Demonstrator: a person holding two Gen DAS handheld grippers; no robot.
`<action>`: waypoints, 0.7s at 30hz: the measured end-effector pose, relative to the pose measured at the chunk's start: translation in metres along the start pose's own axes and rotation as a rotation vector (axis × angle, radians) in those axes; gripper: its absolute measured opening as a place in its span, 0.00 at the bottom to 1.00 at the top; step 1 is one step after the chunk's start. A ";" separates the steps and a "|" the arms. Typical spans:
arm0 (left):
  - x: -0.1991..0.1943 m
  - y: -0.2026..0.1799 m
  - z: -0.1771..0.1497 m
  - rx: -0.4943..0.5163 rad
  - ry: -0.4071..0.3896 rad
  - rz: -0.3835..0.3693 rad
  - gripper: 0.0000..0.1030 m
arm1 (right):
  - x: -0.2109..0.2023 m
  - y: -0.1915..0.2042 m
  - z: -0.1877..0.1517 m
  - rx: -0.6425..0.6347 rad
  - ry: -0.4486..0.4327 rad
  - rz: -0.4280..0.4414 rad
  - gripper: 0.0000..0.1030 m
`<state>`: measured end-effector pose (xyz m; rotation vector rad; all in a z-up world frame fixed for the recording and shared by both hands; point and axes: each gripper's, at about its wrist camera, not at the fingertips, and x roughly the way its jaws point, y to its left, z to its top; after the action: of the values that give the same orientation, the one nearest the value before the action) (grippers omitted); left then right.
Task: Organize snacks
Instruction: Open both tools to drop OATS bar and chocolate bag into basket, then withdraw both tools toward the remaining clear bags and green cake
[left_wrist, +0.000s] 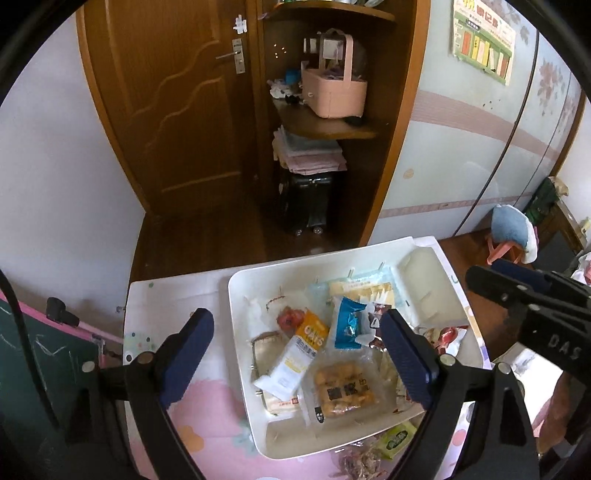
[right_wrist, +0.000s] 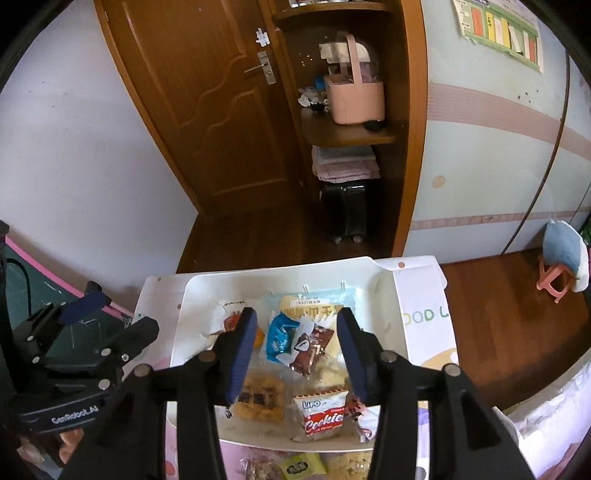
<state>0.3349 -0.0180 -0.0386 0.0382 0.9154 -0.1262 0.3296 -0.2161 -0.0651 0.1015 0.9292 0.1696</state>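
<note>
Snacks sat in a white tray (left_wrist: 236, 295), lower centre of both views. Orange-white "OATS" bar (left_wrist: 295, 360) lay with its long axis diagonal, orange end toward upper right. "LiPO Cookies" pack (right_wrist: 323, 415) lay at the tray's near edge, text upright. Blue wrapper (right_wrist: 280, 338) and brown wrapper (right_wrist: 312, 349) sat mid-tray. Left gripper (left_wrist: 297, 354) was spread wide, nothing held, above the tray. Right gripper (right_wrist: 295, 356) was partly open, empty. Tabletop read "OOD L" (right_wrist: 424, 315).
</note>
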 end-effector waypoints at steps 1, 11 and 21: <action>0.000 0.000 0.000 0.000 -0.001 0.003 0.88 | -0.002 0.000 -0.001 -0.002 -0.001 -0.001 0.44; -0.038 0.002 -0.020 -0.037 -0.037 0.014 0.88 | -0.024 0.007 -0.019 -0.042 -0.008 0.015 0.45; -0.088 -0.017 -0.058 -0.030 -0.072 0.013 0.88 | -0.069 0.009 -0.061 -0.099 -0.011 0.035 0.45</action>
<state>0.2338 -0.0212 -0.0036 0.0122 0.8448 -0.1009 0.2395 -0.2196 -0.0452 0.0272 0.9064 0.2468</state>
